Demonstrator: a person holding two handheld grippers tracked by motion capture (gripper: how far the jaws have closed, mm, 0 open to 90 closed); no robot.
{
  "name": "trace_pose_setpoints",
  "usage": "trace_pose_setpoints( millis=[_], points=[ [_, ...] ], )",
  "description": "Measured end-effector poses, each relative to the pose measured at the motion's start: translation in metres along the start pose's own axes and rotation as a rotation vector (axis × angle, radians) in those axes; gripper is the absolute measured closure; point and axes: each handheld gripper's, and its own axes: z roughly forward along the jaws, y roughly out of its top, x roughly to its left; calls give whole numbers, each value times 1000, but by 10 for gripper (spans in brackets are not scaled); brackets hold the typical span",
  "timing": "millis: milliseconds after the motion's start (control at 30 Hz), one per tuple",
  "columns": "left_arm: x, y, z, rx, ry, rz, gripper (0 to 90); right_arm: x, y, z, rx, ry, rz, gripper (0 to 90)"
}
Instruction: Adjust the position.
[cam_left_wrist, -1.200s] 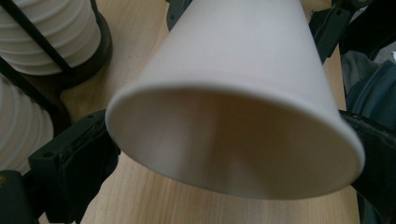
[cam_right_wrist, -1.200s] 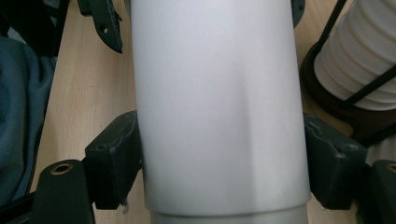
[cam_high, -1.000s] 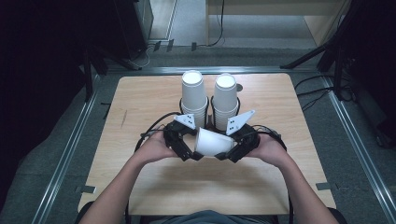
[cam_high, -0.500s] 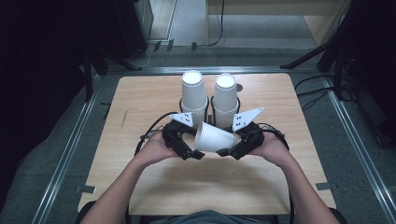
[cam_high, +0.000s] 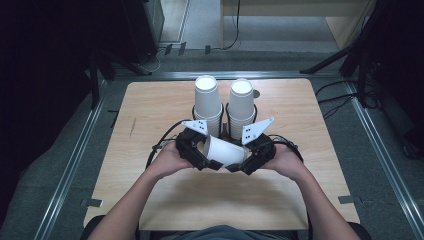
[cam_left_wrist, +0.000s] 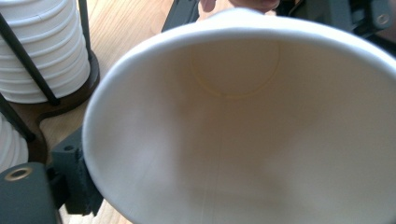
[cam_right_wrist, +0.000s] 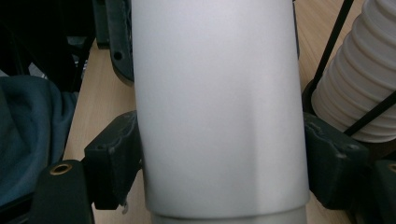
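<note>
One paper cup lies on its side above the table, well short of the two stacks. The right gripper clamps its body; the left gripper has just been closing on the rim. Stacking or setting it down remains, I judge.

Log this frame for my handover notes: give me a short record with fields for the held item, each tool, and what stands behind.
held item: white paper cup, lying sideways above the table, mouth toward the left tool
right tool: shut on the cup's body, one pad on each side
left tool: at the cup's rim, jaws just closing slightly; grip cannot be told
behind: two cup stacks in a dark holder
</note>
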Motion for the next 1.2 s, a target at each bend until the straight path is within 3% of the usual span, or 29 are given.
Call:
trace_pose_setpoints(
  millis=[333,400,500,567,633,933,1200],
  points=[
    [-2,3,-3,26,-12,14,120,1,-1,0,-1,10,-5,218],
    [-1,3,-3,42,-4,16,121,0,-1,0,1,18,22,210],
    [-3,2,-3,79,42,45,120,-1,-1,2,26,27,56,145],
    [-2,0,-5,82,26,42,120,-1,-2,1,42,26,68,135],
    [-1,0,-7,93,38,41,121,-2,-3,2,61,26,87,135],
    [6,3,-16,155,38,25,121,-3,-10,3,90,15,99,135],
    [10,5,-13,223,73,45,124,-6,-16,4,111,-9,127,154]
  ],
)
